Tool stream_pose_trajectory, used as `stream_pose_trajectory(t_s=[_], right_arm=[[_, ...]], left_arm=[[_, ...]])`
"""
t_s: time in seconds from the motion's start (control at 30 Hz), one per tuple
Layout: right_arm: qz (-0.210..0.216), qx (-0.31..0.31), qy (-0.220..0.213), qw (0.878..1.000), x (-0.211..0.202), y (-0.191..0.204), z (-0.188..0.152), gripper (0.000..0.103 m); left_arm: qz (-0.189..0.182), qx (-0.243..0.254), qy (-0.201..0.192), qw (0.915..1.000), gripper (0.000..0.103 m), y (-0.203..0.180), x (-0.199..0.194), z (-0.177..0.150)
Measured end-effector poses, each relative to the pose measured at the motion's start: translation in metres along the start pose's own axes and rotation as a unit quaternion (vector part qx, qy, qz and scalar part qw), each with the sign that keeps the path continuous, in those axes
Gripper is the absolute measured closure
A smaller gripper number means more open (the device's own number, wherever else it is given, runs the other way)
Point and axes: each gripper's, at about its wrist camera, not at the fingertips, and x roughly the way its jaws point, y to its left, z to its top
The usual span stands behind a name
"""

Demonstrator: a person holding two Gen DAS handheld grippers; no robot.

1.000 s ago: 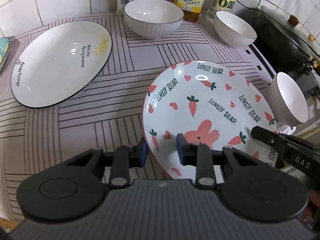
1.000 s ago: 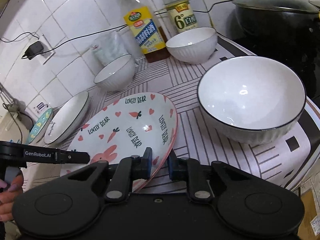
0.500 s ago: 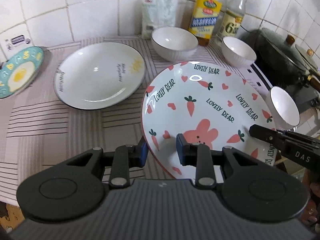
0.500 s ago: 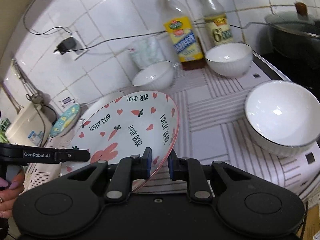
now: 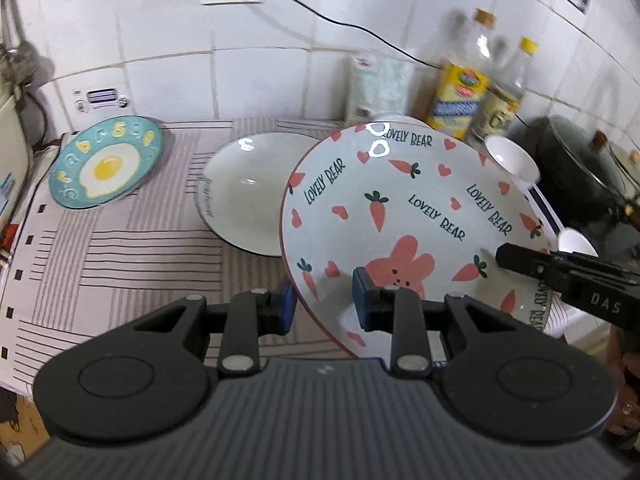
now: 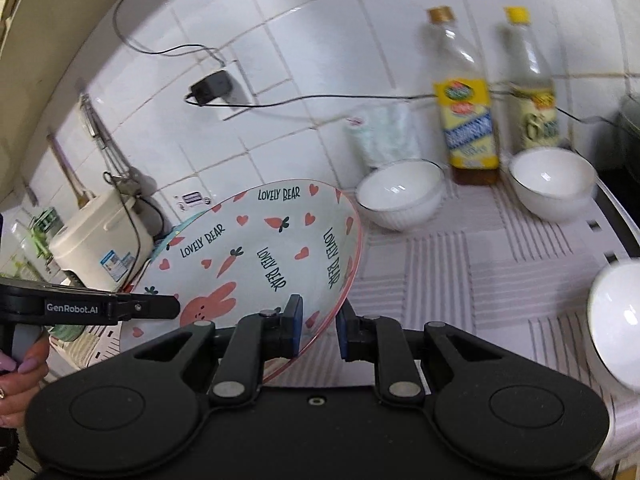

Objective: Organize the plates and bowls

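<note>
A bunny-and-carrot "Lovely Bear" plate is held in the air, tilted, above the counter; it also shows in the right wrist view. My left gripper is shut on its left rim. My right gripper is shut on its right rim. A white plate with a dark rim lies on the counter behind it, partly hidden. A blue fried-egg plate lies at the far left. White bowls stand near the wall, another at the right.
Two bottles and a plastic bag stand against the tiled wall. A black pot with a lid sits on the stove at right. A rice cooker stands at the left. A striped mat covers the counter.
Both grippers have lifted the bunny plate higher and carried it left. It now overlaps the white dark-rimmed plate in the left wrist view. The bowls have shifted right in the right view.
</note>
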Motion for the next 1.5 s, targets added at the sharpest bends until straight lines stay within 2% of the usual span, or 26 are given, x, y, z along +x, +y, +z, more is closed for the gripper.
stream_pose_trajectory(t_s=[0.27, 0.4, 0.5, 0.63, 0.8, 1.03, 1.17, 1.5], right_arm=[[0.022, -0.037, 0.024, 0.999, 0.047, 0.026, 0.022, 0.080], [0.032, -0.031, 0.034, 0.998, 0.072, 0.030, 0.029, 0.080], [0.034, -0.044, 0.055, 0.997, 0.090, 0.031, 0.033, 0.080], [0.037, -0.031, 0.075, 0.996, 0.111, 0.026, 0.040, 0.080], [0.037, -0.025, 0.081, 0.996, 0.133, 0.022, 0.044, 0.080], [0.038, 0.006, 0.084, 0.996, 0.168, 0.014, 0.043, 0.080], [0.036, -0.002, 0.100, 0.994, 0.184, 0.012, 0.046, 0.080], [0.027, 0.004, 0.117, 0.993, 0.198, 0.004, 0.052, 0.080]], left_arm=[[0.020, -0.039, 0.000, 0.9990, 0.076, 0.045, 0.014, 0.014], [0.011, -0.069, 0.015, 0.9975, 0.076, 0.066, 0.031, 0.021], [0.005, -0.084, 0.032, 0.9959, 0.076, 0.077, 0.046, 0.021], [0.001, -0.104, 0.051, 0.9933, 0.076, 0.086, 0.066, 0.025], [0.019, -0.093, 0.055, 0.9940, 0.074, 0.091, 0.084, 0.039], [0.030, -0.090, 0.080, 0.9923, 0.074, 0.104, 0.110, 0.058], [0.040, -0.089, 0.091, 0.9911, 0.074, 0.106, 0.121, 0.065], [0.033, -0.098, 0.114, 0.9881, 0.074, 0.109, 0.137, 0.073]])
